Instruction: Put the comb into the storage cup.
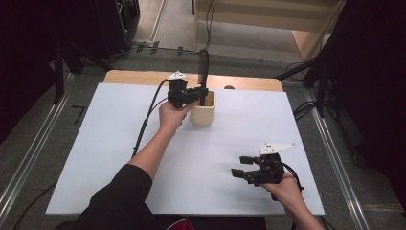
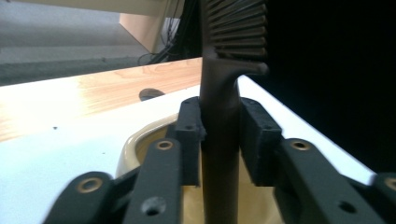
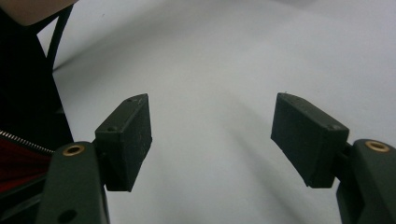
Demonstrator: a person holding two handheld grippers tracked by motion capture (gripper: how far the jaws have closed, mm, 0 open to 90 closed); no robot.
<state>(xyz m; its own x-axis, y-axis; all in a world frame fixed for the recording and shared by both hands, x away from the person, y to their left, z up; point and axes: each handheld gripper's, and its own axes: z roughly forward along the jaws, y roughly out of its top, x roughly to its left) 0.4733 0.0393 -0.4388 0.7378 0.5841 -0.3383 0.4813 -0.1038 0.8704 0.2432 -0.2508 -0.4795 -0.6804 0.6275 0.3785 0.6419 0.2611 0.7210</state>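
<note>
comb (image 1: 204, 67) upright in cup (image 1: 203, 109) | cup on table (image 1: 95, 143), far middle | right hand-held gripper (image 1: 241, 166) near right

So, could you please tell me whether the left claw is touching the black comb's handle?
Cannot tell. In the left gripper view the left claw flanks the black comb handle over the cream cup, but no view settles contact.

The left gripper (image 2: 219, 140) has its two black jaws on either side of a dark comb's (image 2: 224, 70) handle, close against it. The comb stands upright in a cream cup (image 2: 135, 147) on the white table (image 2: 56, 149).
</note>
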